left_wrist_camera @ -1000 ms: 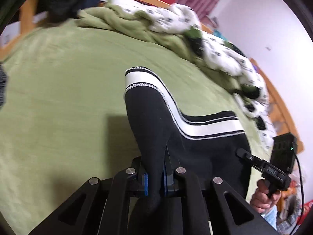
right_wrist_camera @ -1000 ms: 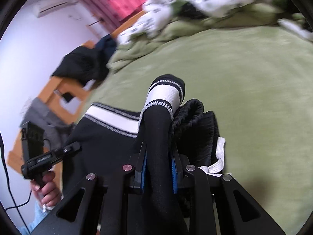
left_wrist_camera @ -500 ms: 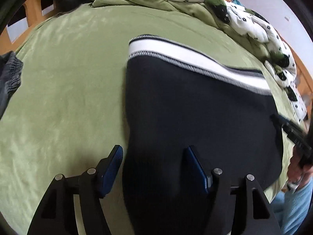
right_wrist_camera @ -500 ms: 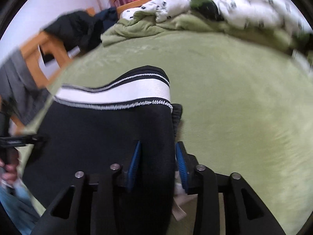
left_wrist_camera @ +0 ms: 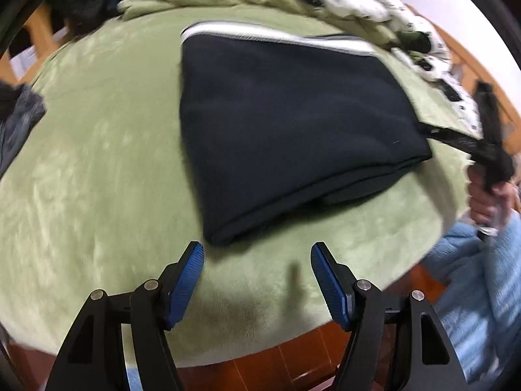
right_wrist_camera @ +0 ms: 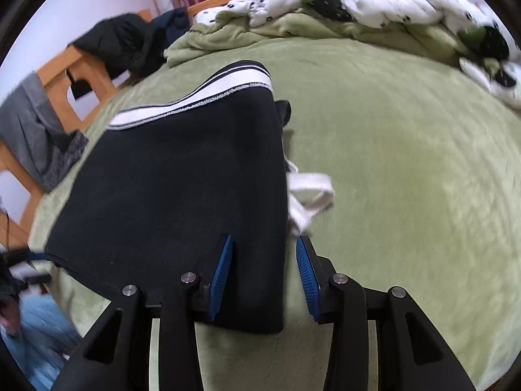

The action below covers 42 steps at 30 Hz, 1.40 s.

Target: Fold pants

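Both sets of fingers just spread off the folded pants [left_wrist_camera: 286, 123], right gripper [right_wrist_camera: 264, 273] straddling its near corner, left gripper [left_wrist_camera: 257, 280] clear: back straight out, avoid the drawstring [right_wrist_camera: 309, 195] beside that corner

Both wrist cams: close, angled down, share pants [left_wrist_camera: 286, 130].

Bare green blanket [right_wrist_camera: 407, 169] rightward; bedding heap [right_wrist_camera: 342, 6] beyond
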Tool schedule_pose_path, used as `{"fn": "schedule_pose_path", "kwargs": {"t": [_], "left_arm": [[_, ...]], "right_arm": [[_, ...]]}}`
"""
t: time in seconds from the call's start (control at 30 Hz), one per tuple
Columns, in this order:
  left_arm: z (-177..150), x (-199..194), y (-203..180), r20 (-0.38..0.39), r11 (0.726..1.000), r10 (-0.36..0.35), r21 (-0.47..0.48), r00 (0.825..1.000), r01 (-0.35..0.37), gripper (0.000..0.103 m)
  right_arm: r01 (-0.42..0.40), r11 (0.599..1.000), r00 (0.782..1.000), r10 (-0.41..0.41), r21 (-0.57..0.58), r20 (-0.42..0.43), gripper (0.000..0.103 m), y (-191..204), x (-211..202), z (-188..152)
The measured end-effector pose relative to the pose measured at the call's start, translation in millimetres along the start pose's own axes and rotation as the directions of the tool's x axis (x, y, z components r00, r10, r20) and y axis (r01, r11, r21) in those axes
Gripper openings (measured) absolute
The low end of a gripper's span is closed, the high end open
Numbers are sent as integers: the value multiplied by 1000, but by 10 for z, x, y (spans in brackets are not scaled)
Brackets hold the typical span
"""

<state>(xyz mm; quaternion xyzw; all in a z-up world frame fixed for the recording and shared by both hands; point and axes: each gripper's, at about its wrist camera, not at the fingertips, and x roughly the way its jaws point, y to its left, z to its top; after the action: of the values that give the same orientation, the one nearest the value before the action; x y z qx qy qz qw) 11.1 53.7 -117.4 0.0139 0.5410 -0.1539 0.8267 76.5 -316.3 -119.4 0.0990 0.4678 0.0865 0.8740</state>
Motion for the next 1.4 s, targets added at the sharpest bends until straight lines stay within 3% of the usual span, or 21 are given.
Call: {"fn": "schedule_pose_path", "kwargs": {"t": [0.07, 0.1, 0.13, 0.2, 0.37, 0.4, 0.47, 0.53, 0.67, 0.77, 0.83, 0.87, 0.93, 1.03, 1.1, 1.2, 1.3, 1.4], "left_arm": [[62, 92, 24, 26, 996, 83, -37, 996, -82, 57], [103, 110, 44, 59, 988, 148, -47, 987, -145, 25], [153, 127, 74, 88, 985, 169, -60, 982, -165, 20], [179, 154, 120, 64, 983, 145, -118, 987, -137, 20], [53, -51, -18, 20, 985, 168, -44, 986, -167, 24], [21, -153, -26, 42, 988, 153, -40, 987, -151, 24], [-19, -415, -10, 119, 994, 93, -60, 988, -87, 35], [75, -619, -6, 203, 997, 31, -72, 979, -16, 56], [427, -585, -235, 289, 998, -43, -28, 956, 53, 63], [734, -184, -476, 246, 999, -3, 38, 969, -7, 63], [720, 37, -633, 218, 992, 62, 97, 974, -85, 63], [668, 239, -659, 169, 979, 132, 133, 977, -155, 63], [526, 327, -675, 146, 973, 131, 172, 980, -156, 64], [351, 188, -599, 162, 981, 80, 162, 984, -107, 64], [331, 107, -521, 128, 988, 39, 143, 991, -57, 66], [434, -16, -312, 148, 996, -12, 87, 989, -1, 66], [731, 19, -35, 143, 1000, -7, -15, 990, 10, 67], [1071, 108, 176, 114, 996, 11, -87, 993, -1, 67]], "right_arm": [[-32, 998, 999, 32, 48, 1, 40, -46, -22, -14], [-37, 998, 999, 37, 58, -1, 40, -52, -27, -28], [-37, 998, 999, 37, 58, -4, 40, -50, -31, -41], [-11, 1000, 1000, 11, 20, 3, 40, -5, -63, -97], [49, 996, 998, -51, -74, -30, 40, 79, -50, -229], [50, 996, 999, -52, -72, -15, 40, 79, -95, -225], [42, 997, 998, -39, -71, 39, 40, 100, -241, -184], [20, 995, 995, -11, -93, 99, 40, 183, -377, -138], [-33, 982, 985, 63, -185, 163, 40, 490, -435, -24], [-72, 970, 978, 114, -232, 176, 40, 703, -312, 55], [-87, 962, 980, 129, -259, 151, 40, 744, -142, 77], [-60, 956, 988, 99, -287, 122, 39, 746, 15, 40], [1, 928, 995, 36, -373, 94, 36, 716, 198, -58], [69, 915, 995, -34, -399, 93, 36, 643, 141, -178], [71, 925, 997, -52, -374, 62, 36, 602, 84, -246], [65, 912, 997, -43, -404, 64, 36, 623, -24, -288], [74, 928, 991, -26, -365, 134, 38, 559, -154, -56], [118, 951, 976, -57, -288, 212, 52, 527, -106, 398]]}}
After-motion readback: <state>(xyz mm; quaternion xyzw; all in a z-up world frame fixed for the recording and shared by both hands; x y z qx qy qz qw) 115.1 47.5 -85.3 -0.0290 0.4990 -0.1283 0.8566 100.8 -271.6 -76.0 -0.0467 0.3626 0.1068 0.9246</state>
